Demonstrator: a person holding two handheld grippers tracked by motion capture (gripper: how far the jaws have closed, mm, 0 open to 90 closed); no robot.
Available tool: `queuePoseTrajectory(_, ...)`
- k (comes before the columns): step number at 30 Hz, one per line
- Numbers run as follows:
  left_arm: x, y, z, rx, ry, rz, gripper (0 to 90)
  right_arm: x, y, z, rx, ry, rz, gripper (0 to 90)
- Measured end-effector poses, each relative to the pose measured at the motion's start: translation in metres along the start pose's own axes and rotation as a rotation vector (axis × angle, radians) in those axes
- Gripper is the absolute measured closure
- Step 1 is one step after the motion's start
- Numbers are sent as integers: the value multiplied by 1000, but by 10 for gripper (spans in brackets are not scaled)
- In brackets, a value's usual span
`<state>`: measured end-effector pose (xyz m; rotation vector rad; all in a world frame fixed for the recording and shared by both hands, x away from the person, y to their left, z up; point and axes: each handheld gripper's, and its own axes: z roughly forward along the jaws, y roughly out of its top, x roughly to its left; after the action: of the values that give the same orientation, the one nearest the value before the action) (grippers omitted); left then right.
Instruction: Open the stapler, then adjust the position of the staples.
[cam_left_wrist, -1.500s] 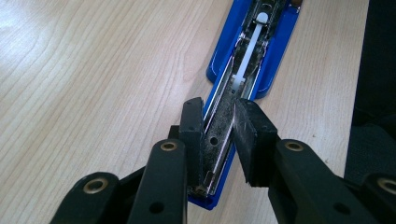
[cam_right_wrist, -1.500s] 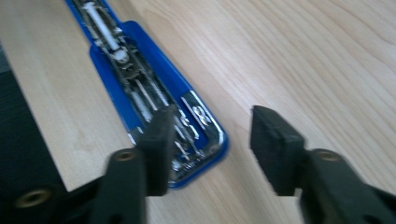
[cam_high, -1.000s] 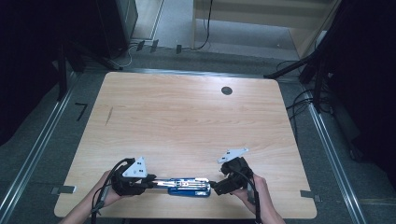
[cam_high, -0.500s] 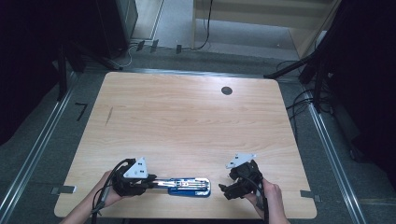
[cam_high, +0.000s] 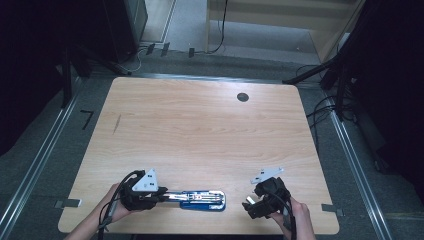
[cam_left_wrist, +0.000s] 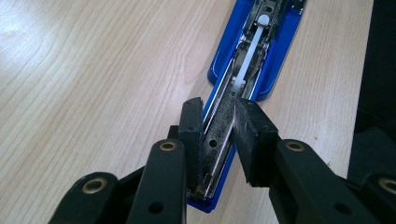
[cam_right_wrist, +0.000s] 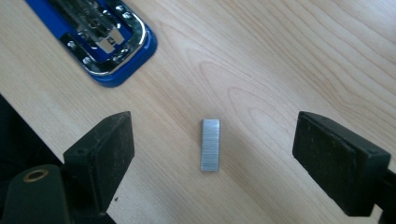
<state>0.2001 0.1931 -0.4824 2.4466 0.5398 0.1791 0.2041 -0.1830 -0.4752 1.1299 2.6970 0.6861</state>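
- The stapler (cam_high: 197, 199) lies open and flat at the near edge of the counter (cam_high: 200, 130), a bit left of the middle.
- Its metal track (cam_left_wrist: 219, 135) faces up. I see no staples in the part of it that shows, so I think loading is not done yet.
- The left gripper (cam_high: 159, 195) sits at the left end of the stapler. Its fingers (cam_left_wrist: 191, 135) are squeezed narrow and hold the track from both sides.
- The left hand (cam_high: 107, 212) rests low by the near edge and points right, along the stapler.
- A small strip of staples (cam_right_wrist: 210, 144) lies flat on the counter, to the right of the stapler and apart from it.
- The right gripper (cam_right_wrist: 212, 154) hangs over that strip. Its fingers (cam_right_wrist: 105, 149) are wide, one on each side, and do not touch it.
- The right hand (cam_high: 295, 217) is near the right corner, tipped down at the counter.
- What is left, I think: close on the strip, lift it, carry it left, lay it in the track, then shut the stapler.
- The strip is thin and flat, so it may be hard to pick up.
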Motion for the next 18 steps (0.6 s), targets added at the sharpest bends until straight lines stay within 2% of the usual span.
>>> queuePoseTrajectory(10,0,1,0,2,1,4,735,-3,0,2,17,-20,18,136)
queuePoseTrajectory(18,-1,3,2,6,-2,12,736,-8,-3,1,22,-10,36,137)
